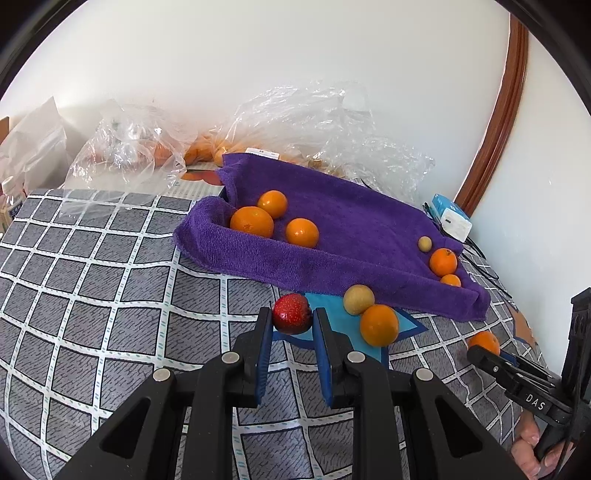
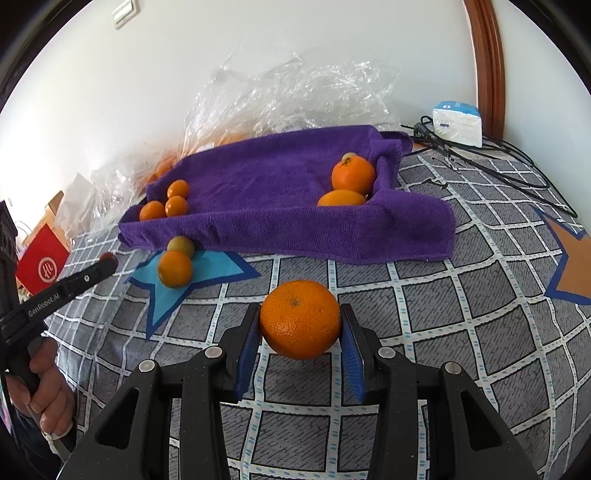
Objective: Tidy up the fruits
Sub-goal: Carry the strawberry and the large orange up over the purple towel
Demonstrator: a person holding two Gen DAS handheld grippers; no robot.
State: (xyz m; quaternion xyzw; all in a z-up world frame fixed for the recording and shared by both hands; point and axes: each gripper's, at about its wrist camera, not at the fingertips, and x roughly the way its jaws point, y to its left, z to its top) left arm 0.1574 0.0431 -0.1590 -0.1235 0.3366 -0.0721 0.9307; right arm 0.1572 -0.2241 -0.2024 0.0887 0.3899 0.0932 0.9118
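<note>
left hand-held gripper [image 1: 291, 319] clamped on strawberry [image 1: 291, 313], right hand-held gripper [image 2: 300, 323] clamped on orange [image 2: 300, 319], purple towel [image 1: 343, 236] just beyond

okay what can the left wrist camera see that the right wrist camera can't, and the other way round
Only the left wrist view shows the red strawberry-like fruit whole, gripped in the left gripper, and a bottle at the left edge.

Only the right wrist view shows the red bag, the wall switch plate and the orange star patch.

Both show the purple towel holding oranges, the blue star patch with an orange and a yellowish fruit on it, the plastic bags, and the large orange in the right gripper.
</note>
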